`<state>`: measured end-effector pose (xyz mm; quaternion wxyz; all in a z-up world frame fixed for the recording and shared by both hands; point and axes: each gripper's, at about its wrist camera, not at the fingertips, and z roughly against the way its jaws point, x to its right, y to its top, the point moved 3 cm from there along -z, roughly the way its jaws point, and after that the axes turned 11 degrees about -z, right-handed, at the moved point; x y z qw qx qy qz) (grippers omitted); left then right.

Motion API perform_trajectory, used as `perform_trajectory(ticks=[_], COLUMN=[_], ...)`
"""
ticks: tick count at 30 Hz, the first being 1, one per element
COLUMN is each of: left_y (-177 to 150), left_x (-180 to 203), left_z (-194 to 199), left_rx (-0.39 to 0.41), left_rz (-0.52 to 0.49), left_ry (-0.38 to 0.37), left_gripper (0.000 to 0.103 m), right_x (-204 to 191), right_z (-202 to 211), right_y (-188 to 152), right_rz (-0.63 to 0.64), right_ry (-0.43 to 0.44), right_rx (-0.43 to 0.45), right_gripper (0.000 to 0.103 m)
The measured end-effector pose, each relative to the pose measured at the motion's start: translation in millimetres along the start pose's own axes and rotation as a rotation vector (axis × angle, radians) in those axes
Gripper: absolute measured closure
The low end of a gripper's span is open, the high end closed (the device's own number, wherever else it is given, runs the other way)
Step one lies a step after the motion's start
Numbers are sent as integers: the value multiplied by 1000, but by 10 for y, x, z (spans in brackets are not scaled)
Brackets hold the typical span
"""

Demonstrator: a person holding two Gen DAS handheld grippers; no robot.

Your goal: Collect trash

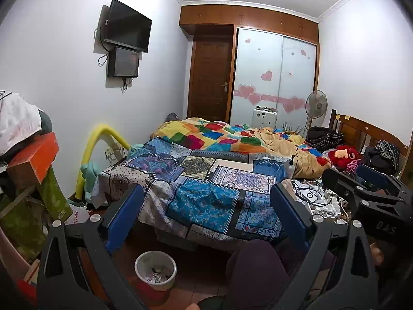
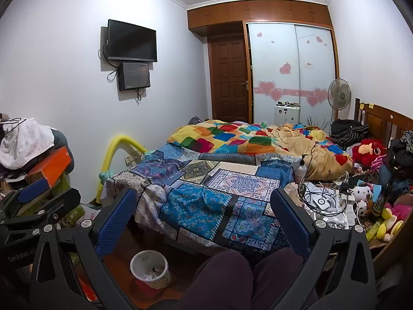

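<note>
While both the left tongs and right tongs gape wide and empty, the bin holds some scraps; collecting looks barely begun

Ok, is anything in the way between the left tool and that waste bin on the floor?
Nothing visible blocks it. The left tool is open and empty, and the waste bin stands on bare floor below it, beside the person's knee and in front of the bed.
</note>
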<state>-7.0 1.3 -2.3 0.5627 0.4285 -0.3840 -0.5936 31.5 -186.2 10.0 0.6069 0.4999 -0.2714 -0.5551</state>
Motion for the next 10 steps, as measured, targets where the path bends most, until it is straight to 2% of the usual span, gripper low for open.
perform_trajectory(ticks=[10], left_y=[16], left_x=[-14], left_z=[-1], left_rx=[8], left_rz=[-4], left_ry=[-9], left_gripper=[4], right_x=[-1], right_z=[-1], right_y=[-11], right_rz=[-4], right_ry=[0], right_rx=[-2], right_gripper=[0])
